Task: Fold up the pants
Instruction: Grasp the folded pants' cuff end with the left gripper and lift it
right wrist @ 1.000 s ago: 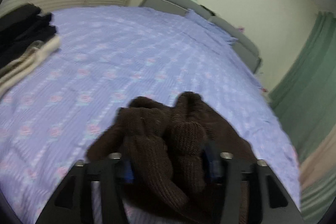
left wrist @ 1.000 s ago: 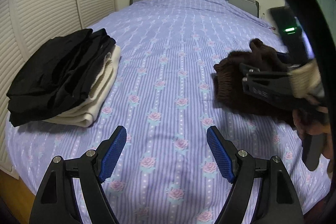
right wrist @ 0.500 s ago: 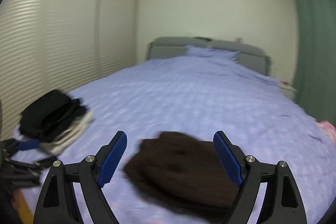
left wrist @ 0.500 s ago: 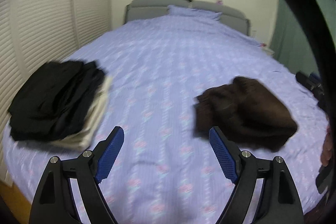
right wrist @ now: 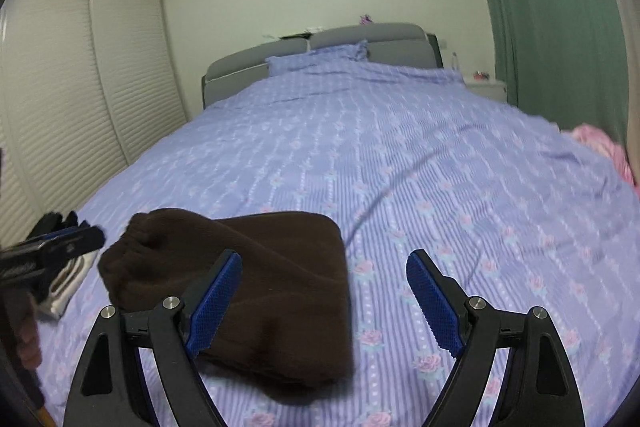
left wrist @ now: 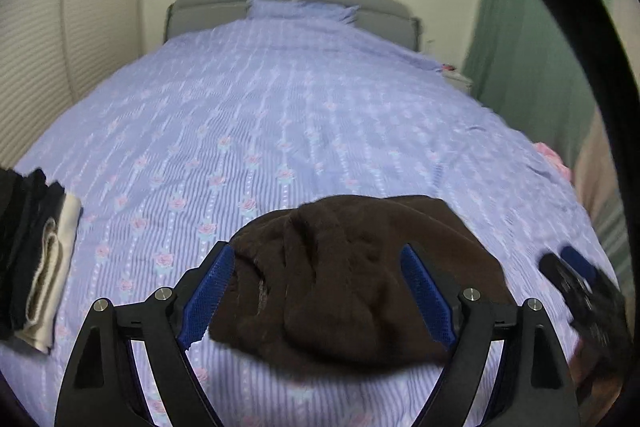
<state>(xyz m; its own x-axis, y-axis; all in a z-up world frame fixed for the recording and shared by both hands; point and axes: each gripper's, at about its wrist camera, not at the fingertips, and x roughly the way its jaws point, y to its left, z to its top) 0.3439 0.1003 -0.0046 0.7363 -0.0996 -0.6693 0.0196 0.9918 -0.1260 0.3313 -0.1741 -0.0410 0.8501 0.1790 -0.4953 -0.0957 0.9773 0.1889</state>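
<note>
- Here, the folded brown pants (right wrist: 240, 279) lie on the lilac bedspread (right wrist: 400, 155), lower left in the right wrist view.
- Left gripper (left wrist: 320, 291): jaws apart, pants seen between them, nothing clamped.
- Right gripper (right wrist: 324, 299): jaws apart, holding nothing, its left pad over the pants.
- Stacked clothes (left wrist: 36, 259) sit at the left edge.

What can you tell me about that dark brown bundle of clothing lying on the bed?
The brown pants look like a thick, ribbed knit, dark chocolate in colour. They lie folded into a plump, roughly square bundle, with a gathered, puckered edge at the end toward the wardrobe. They rest flat on the lilac flowered bedcover, near its foot. Nothing grips them; both tools hover open in front of the cameras.
</note>
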